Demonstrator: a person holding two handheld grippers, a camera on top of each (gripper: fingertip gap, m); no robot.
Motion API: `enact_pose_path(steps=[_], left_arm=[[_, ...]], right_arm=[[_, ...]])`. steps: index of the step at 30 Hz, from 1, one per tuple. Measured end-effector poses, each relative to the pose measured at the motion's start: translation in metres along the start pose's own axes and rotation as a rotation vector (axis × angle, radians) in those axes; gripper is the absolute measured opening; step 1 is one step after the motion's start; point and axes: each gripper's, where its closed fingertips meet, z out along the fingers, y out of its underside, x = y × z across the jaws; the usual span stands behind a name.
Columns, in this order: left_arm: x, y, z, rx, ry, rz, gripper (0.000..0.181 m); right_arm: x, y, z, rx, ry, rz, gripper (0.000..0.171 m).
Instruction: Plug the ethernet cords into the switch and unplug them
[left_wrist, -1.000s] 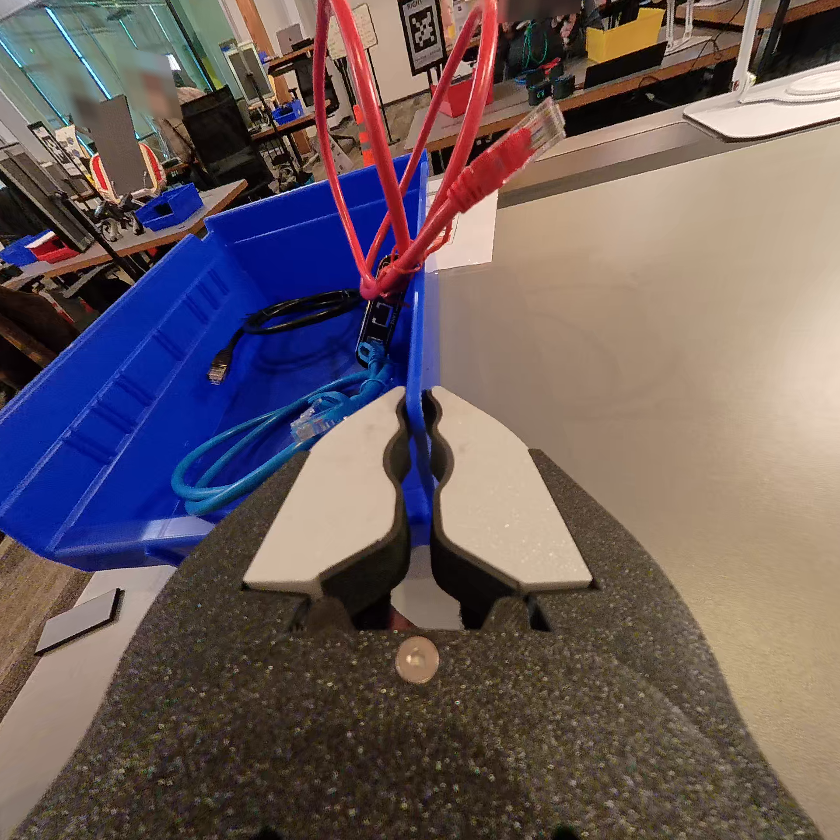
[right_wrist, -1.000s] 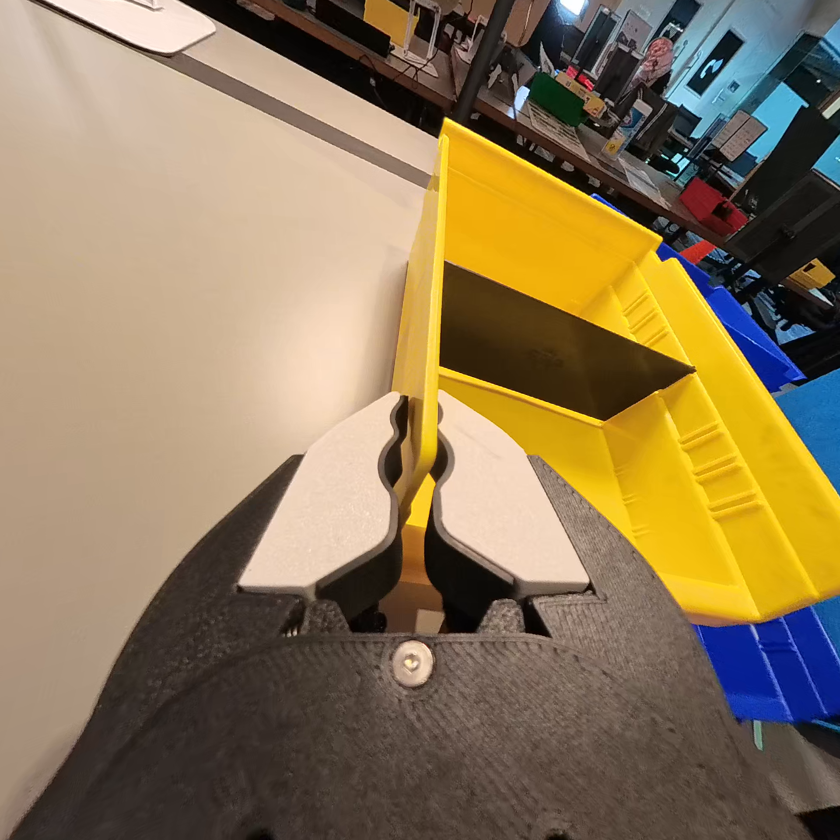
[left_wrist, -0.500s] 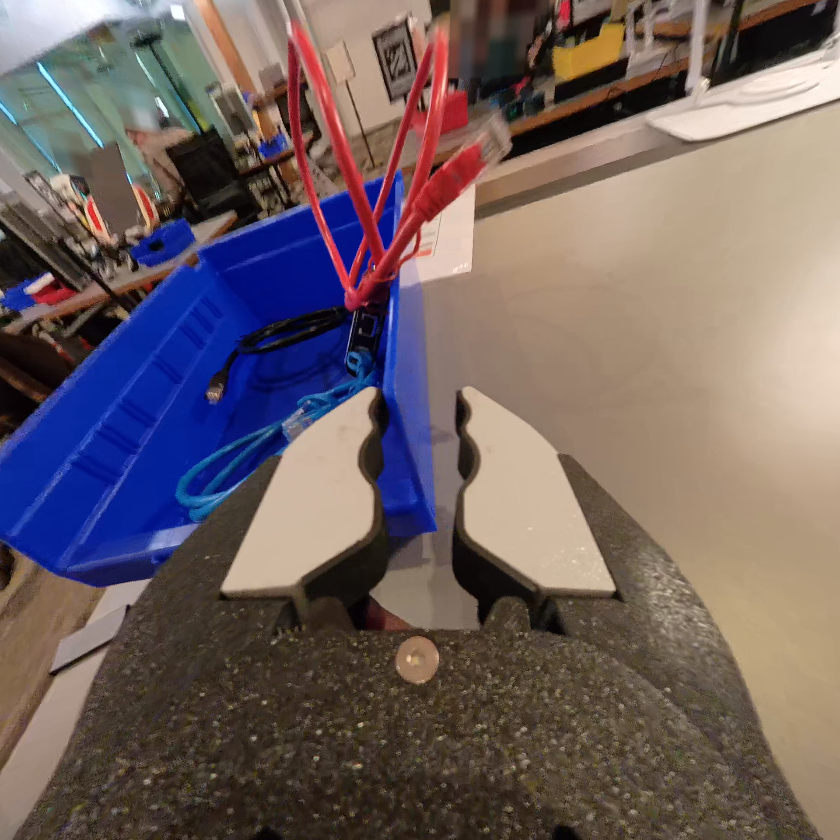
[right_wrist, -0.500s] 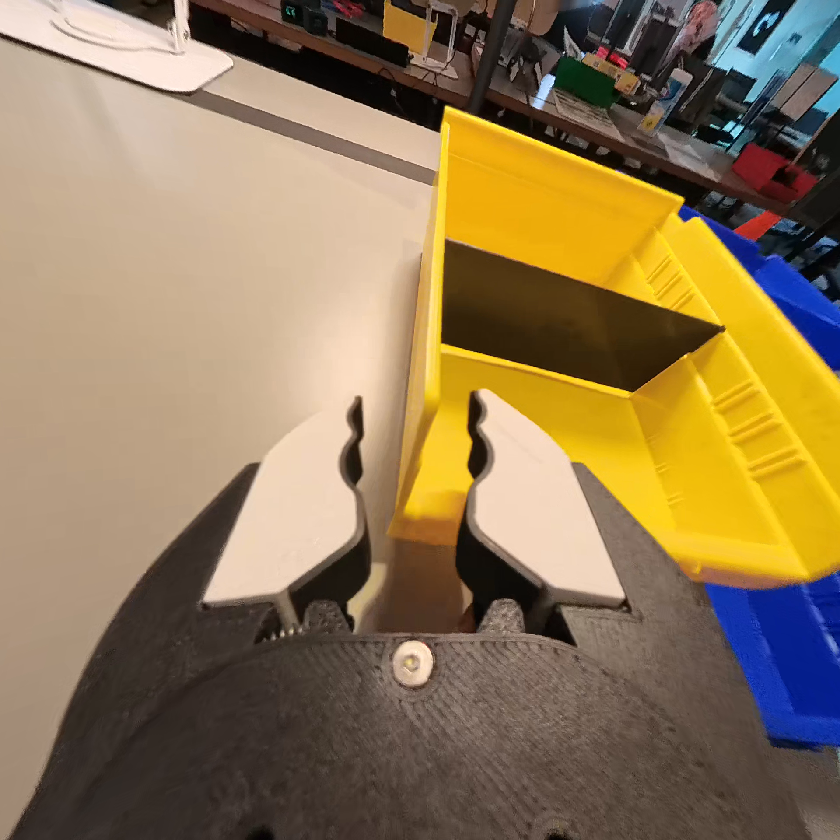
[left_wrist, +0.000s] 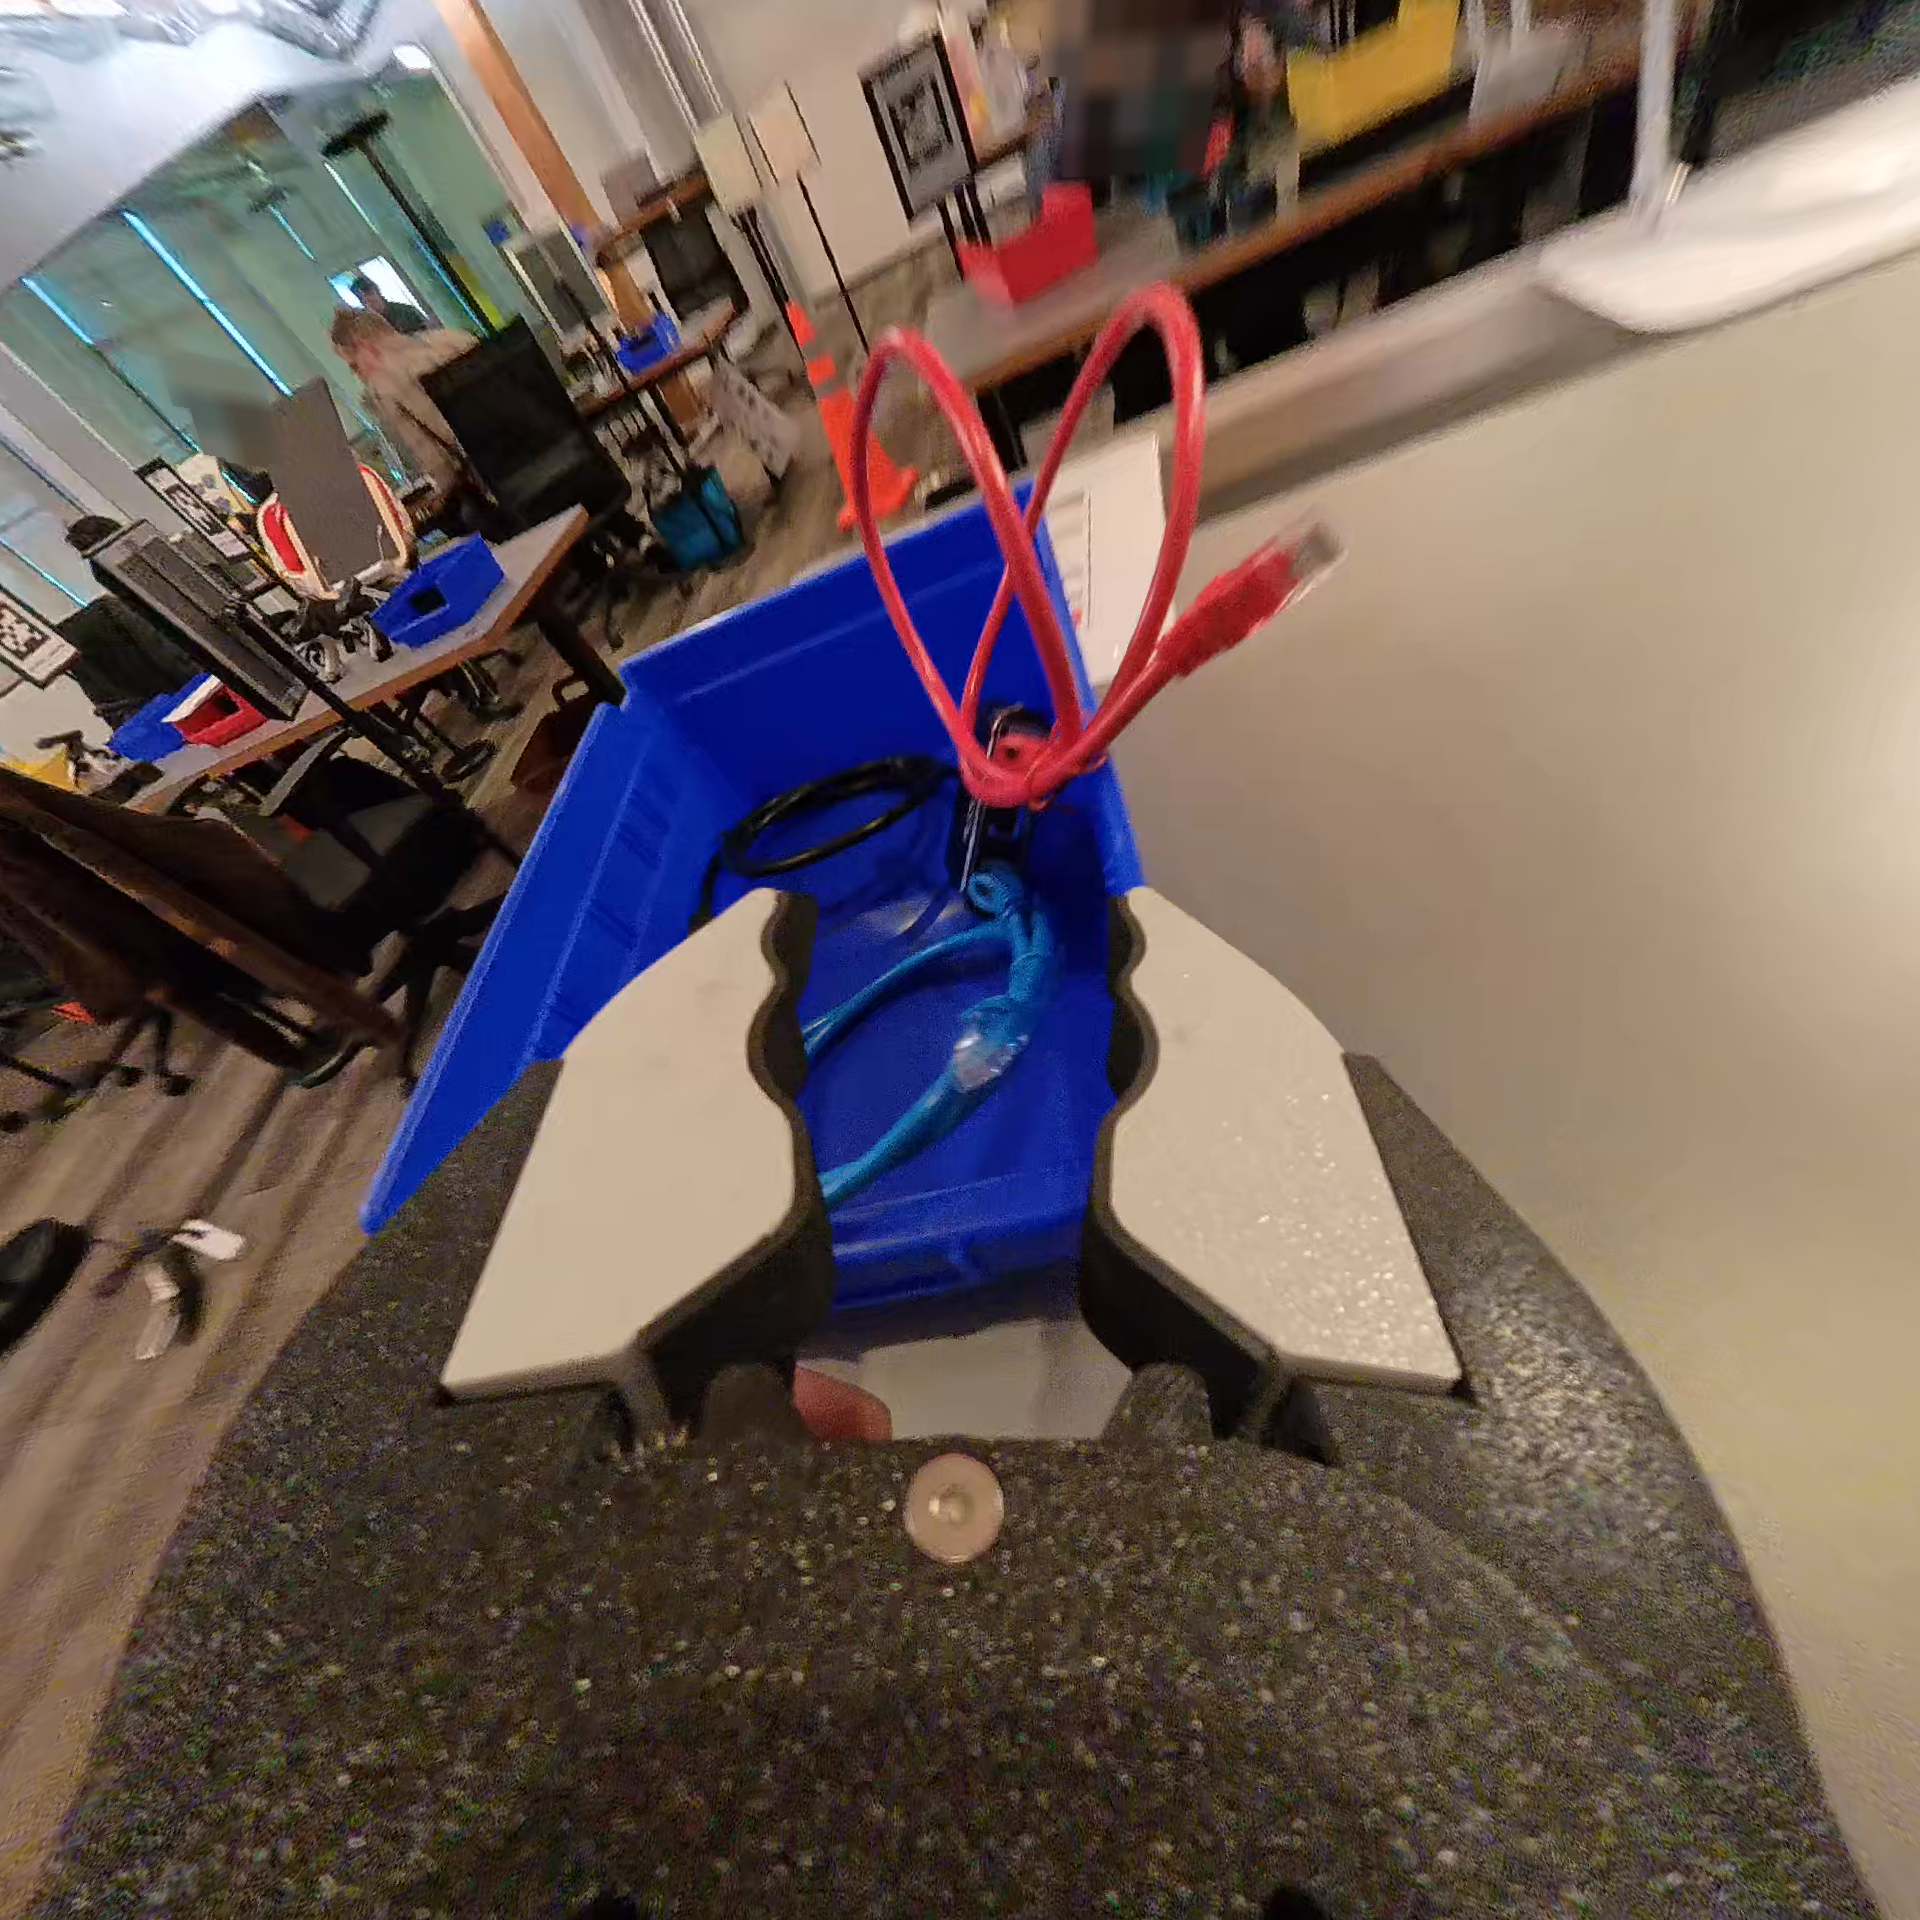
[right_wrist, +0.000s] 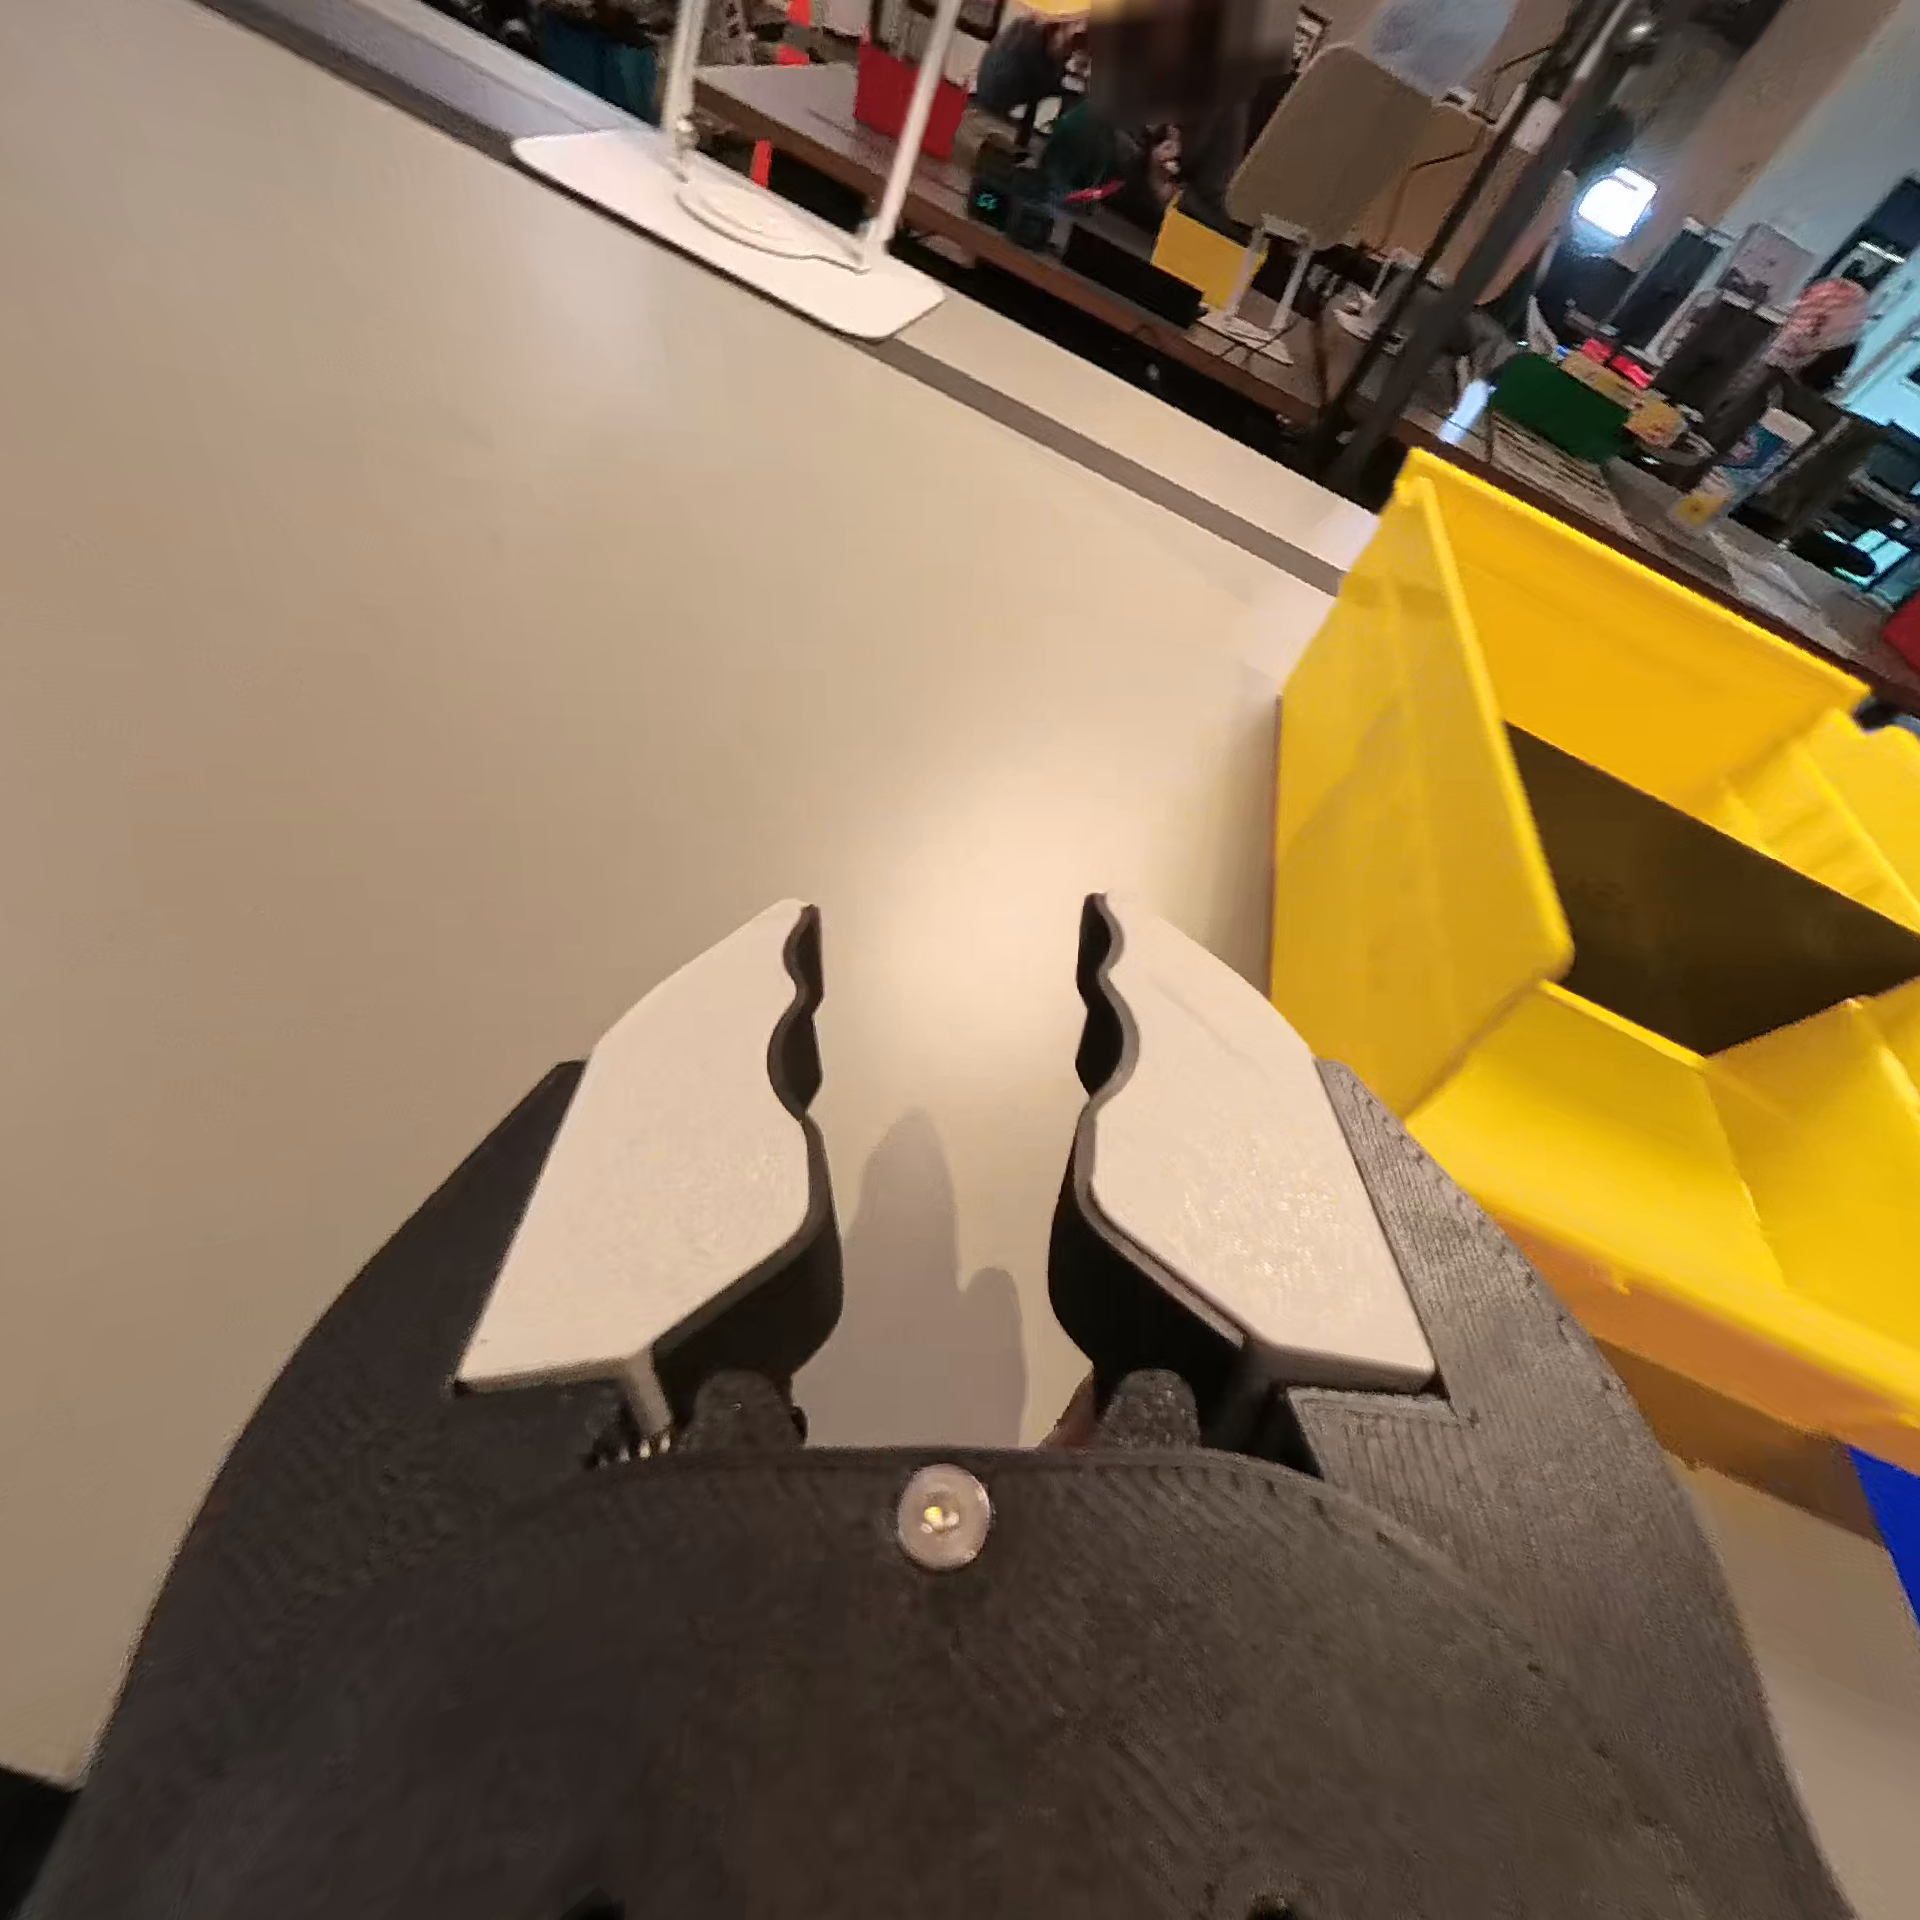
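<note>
While both sets of jaws are standing wide apart and gripping nothing, the left gripper (left_wrist: 951, 925) is hovering over the near end of the open blue plastic bin (left_wrist: 582, 935), apparently lined up to reach inside for what the task needs. Down in that bin a coiled light-blue ethernet cord (left_wrist: 935, 1049) is lying on the floor with its clear plug facing the near wall, a looped black ethernet cord (left_wrist: 831, 810) is resting farther back, and a small dark switch (left_wrist: 995, 821) is leaning against the right wall, though blur is hiding its ports. A bundled red ethernet cord (left_wrist: 1039, 540) is rising out of the bin in two tall loops, its free plug hanging over the right rim toward the pale grey tabletop (left_wrist: 1558, 831). No cord looks plugged in for certain, so I judge the task as barely starting. The blue bin is sitting at the left edge of the tabletop, with floor beyond it. The right gripper (right_wrist: 945, 914) is hanging over bare tabletop, with the yellow plastic bin and its dark divider (right_wrist: 1403, 852) just beside it on the right, leaving broad open surface ahead and to the left, probably room for laying out the switch.
</note>
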Motion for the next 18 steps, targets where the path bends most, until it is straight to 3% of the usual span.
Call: enact_pose_path(steps=[7, 10, 18], left_arm=[[-0.039, 0.034, 0.055, -0.272, 0.066, 0.322, 0.063], [-0.041, 0.038, 0.053, -0.360, 0.153, 0.369, 0.066], [-0.019, 0.036, 0.016, -0.376, 0.300, 0.390, 0.064]], right_arm=[[-0.019, -0.002, 0.016, -0.027, -0.039, -0.080, 0.047], [-0.017, 0.000, 0.019, -0.042, -0.025, -0.098, 0.046], [-0.017, 0.000, 0.021, -0.049, -0.013, -0.117, 0.045]])
